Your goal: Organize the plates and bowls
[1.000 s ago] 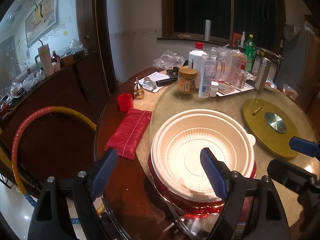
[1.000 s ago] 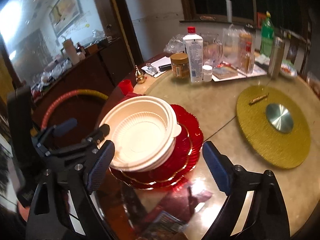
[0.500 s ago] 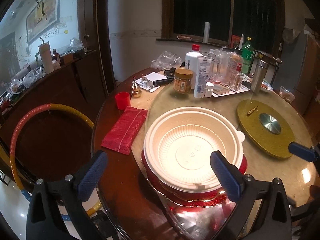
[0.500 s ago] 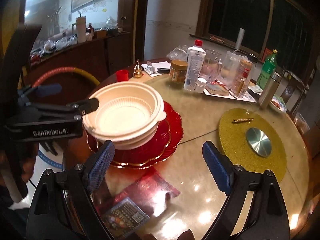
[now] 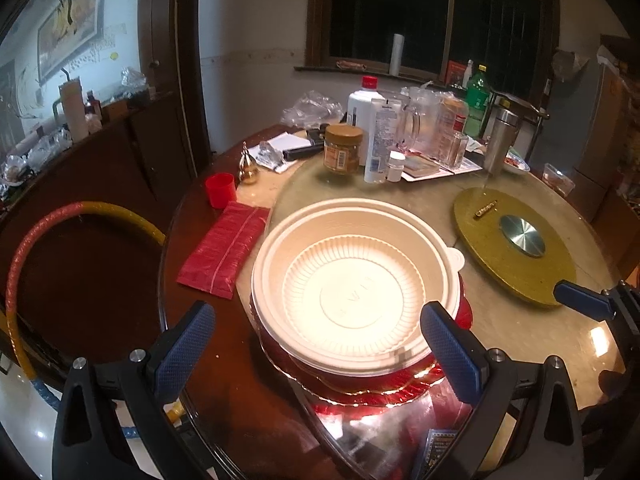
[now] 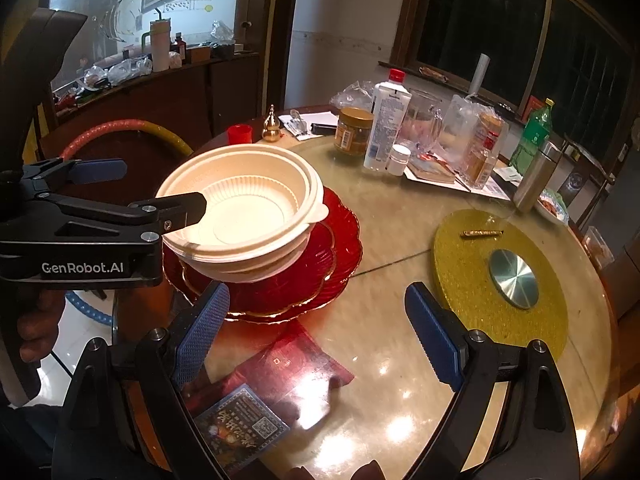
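Observation:
A stack of cream plastic bowls (image 5: pixel 352 280) sits nested on a pile of red scalloped plates (image 5: pixel 360 394) near the table's front left edge. My left gripper (image 5: pixel 316 344) is open wide just short of the stack. One blue pad stands off its left side and the other over its near right rim, gripping nothing. In the right wrist view the bowls (image 6: pixel 248 216) and red plates (image 6: pixel 328 276) lie ahead to the left. My right gripper (image 6: pixel 316 332) hangs open over bare table, holding nothing. The left gripper (image 6: pixel 148 188) shows there, one finger overlapping the bowl rim.
A gold turntable (image 5: pixel 516 240) with a steel hub lies to the right. Bottles, a jar (image 5: pixel 343 148) and a pitcher crowd the far side. A red packet (image 5: pixel 224 248) and red cup (image 5: pixel 219 190) lie left of the bowls. A printed card (image 6: pixel 240 420) lies under the glass top.
My left gripper's jaws spread wider and drew back a little from the bowls. My right gripper rolled to level and sank slightly; the bowls and plates stayed put.

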Demonstrator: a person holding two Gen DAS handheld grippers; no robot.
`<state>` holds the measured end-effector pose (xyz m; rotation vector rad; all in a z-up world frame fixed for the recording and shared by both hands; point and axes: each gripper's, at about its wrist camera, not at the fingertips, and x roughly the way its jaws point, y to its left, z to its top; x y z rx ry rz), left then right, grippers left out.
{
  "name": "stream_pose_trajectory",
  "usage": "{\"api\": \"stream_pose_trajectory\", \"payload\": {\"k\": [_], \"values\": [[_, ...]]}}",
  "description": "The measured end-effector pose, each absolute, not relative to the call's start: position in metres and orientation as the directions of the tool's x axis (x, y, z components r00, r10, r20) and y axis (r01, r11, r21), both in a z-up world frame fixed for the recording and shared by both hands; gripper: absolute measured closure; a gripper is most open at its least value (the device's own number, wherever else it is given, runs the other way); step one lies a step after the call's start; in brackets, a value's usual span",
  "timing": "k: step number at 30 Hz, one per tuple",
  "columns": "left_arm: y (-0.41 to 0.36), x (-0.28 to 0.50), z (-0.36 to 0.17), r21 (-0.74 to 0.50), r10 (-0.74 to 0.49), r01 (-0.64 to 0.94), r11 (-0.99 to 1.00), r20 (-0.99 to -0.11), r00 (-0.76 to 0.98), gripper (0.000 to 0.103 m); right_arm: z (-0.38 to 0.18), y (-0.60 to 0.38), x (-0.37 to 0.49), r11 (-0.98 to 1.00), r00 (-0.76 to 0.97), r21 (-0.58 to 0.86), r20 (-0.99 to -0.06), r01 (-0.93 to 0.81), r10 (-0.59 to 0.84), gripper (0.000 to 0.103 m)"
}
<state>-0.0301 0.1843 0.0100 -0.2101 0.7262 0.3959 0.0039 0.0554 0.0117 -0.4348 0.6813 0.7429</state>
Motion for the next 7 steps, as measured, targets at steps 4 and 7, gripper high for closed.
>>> {"api": "stream_pose_trajectory", "payload": {"k": [4,7], "values": [[0.1838,-0.0306,0.0115,-0.044,0.287,-0.428,0.903,-0.679,0.676,0.000,0.0117,0.0558,0.0044,0.661,0.539,-0.123,-0.697,-0.740,0.473,0.013],[0.1848,-0.0308,0.0126,-0.041,0.294,-0.434,0.900,-0.677,0.674,0.000,0.0115,0.0565,0.0041,0.659,0.535,-0.118,-0.696,-0.743,0.478,0.013]]}}
